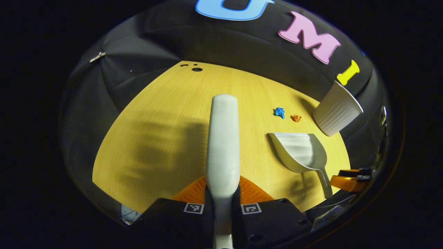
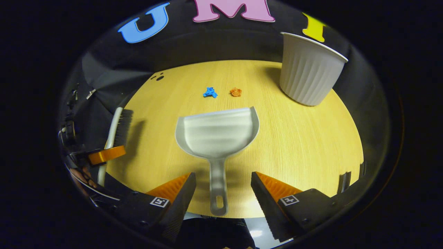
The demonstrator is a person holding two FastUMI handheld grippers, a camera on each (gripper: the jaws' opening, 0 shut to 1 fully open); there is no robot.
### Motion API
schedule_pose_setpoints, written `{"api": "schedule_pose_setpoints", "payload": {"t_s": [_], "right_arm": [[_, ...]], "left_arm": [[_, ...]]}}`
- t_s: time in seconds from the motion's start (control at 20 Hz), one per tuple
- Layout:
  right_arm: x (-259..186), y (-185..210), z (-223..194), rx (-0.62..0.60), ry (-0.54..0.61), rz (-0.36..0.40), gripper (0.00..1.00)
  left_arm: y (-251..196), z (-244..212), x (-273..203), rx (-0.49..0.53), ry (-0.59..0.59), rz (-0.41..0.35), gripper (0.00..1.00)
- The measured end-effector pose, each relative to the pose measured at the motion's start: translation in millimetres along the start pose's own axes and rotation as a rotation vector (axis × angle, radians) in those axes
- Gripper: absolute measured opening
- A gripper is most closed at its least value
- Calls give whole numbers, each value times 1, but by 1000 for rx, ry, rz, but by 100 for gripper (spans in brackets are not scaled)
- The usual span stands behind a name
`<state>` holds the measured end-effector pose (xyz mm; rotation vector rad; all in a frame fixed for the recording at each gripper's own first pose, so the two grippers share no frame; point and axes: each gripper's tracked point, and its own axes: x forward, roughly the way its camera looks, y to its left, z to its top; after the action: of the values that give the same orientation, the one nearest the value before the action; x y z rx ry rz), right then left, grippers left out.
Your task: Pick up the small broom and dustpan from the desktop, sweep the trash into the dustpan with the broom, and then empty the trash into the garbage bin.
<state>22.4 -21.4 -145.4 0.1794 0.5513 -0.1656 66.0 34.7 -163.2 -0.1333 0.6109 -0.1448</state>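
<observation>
Over on the left, the left gripper has its fingers clamped on the white handle of the small broom, held off the desktop with its bristles hanging down near the left edge. Moving across, the dustpan lies flat mid-desk, mouth toward the far edge, handle running straight back at the near edge. The right gripper is the nearer one: wide open, holding nothing, one finger either side of that handle, so closing should take it. Beyond the mouth sit the blue scrap and orange scrap; the garbage bin stands at the far right corner.
</observation>
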Motion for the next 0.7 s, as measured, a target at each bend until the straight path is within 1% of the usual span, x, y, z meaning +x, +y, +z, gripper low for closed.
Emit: {"api": "schedule_pose_setpoints", "payload": {"t_s": [0.05,0.15,0.25,0.35,0.45,0.55,0.6,0.65,0.7], "right_arm": [[8,-1,-2,8,10,-3,100],[21,-2,-4,4,31,-7,99],[31,0,-4,-13,42,-6,99],[44,4,-6,-27,56,1,99],[56,4,-9,-39,76,-14,99],[66,3,-11,-55,91,-31,98],[69,5,-13,-60,105,-25,95],[73,4,-15,-66,116,-29,86],[77,3,-15,-74,121,-35,82]], "left_arm": [[4,-4,-5,8,-1,13,25],[8,-11,-15,29,4,39,25],[5,-18,-24,28,13,42,24],[-1,-24,-29,19,23,38,25],[-5,-27,-33,19,31,43,25],[-6,-29,-35,26,40,66,25],[-7,-28,-36,22,37,71,25],[-11,-27,-37,14,34,71,25],[-13,-24,-37,9,32,70,25]]}}
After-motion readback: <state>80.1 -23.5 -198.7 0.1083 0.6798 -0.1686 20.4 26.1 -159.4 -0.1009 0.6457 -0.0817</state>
